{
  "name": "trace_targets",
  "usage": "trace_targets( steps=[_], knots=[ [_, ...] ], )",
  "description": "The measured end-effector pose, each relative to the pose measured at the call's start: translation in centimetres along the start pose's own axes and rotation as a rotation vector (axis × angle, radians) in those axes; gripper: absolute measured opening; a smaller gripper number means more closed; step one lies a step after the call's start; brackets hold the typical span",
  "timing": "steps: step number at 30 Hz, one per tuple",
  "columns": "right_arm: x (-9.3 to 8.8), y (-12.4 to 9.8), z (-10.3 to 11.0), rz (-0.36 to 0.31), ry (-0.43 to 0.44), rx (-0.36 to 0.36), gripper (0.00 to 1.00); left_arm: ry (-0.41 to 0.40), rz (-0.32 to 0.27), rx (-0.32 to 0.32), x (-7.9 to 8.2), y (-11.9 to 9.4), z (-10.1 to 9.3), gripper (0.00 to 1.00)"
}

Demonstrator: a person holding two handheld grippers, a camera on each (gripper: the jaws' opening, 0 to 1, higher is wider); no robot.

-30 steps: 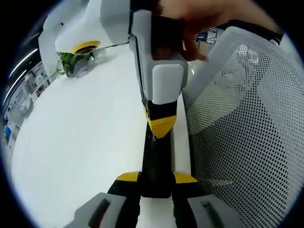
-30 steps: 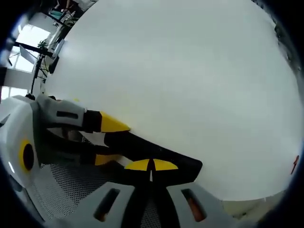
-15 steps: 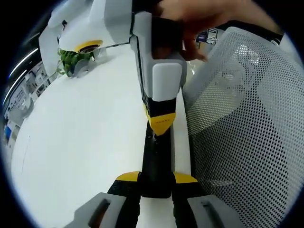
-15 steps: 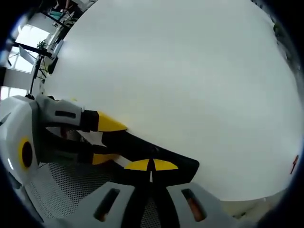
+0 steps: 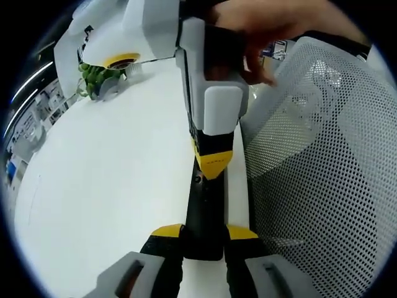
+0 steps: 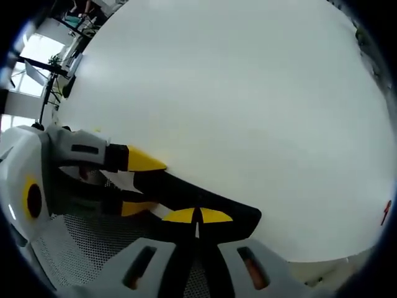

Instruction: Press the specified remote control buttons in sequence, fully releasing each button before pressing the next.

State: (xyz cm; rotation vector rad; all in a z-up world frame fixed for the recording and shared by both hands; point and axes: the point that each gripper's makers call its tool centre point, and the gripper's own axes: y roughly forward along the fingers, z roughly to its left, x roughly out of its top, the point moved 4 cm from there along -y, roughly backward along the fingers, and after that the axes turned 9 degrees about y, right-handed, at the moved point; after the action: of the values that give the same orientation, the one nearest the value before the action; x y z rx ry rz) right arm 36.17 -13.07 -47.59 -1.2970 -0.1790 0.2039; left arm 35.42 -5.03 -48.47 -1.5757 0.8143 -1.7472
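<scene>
Nothing shifted: slim black remote, clamped endwise.

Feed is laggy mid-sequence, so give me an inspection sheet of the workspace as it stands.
Surface: white tabletop, bare around the work.
Job's things: slim black remote control, held lengthwise.
Clutter: small green potted plant at the far side.
Grippers: left tool shut on the remote; right tool shut, yellow tips apparently touching the remote, carried by a hand.
Cables: nothing seen.
Surroundings: white mesh chair back beside the table.
</scene>
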Motion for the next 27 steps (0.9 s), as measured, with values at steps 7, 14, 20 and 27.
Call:
trace_targets(
  steps=[7,14,20,27],
  knots=[
    [-0.4,0.1,0.1,-0.077,-0.111,-0.04,0.0,0.004,-0.002,-0.004,0.0,0.0,0.0,0.25],
    [-0.8,0.0,0.1,-0.197,-0.285,0.019,0.0,0.005,0.002,-0.006,0.1,0.0,0.0,0.25],
    [-0.9,-0.2,0.0,-0.214,-0.259,0.037,0.0,0.003,0.001,-0.005,0.0,0.1,0.0,0.25],
    [-0.7,-0.3,-0.2,-0.209,-0.113,0.092,0.0,0.007,-0.002,-0.007,0.0,0.0,0.0,0.25]
  ],
)
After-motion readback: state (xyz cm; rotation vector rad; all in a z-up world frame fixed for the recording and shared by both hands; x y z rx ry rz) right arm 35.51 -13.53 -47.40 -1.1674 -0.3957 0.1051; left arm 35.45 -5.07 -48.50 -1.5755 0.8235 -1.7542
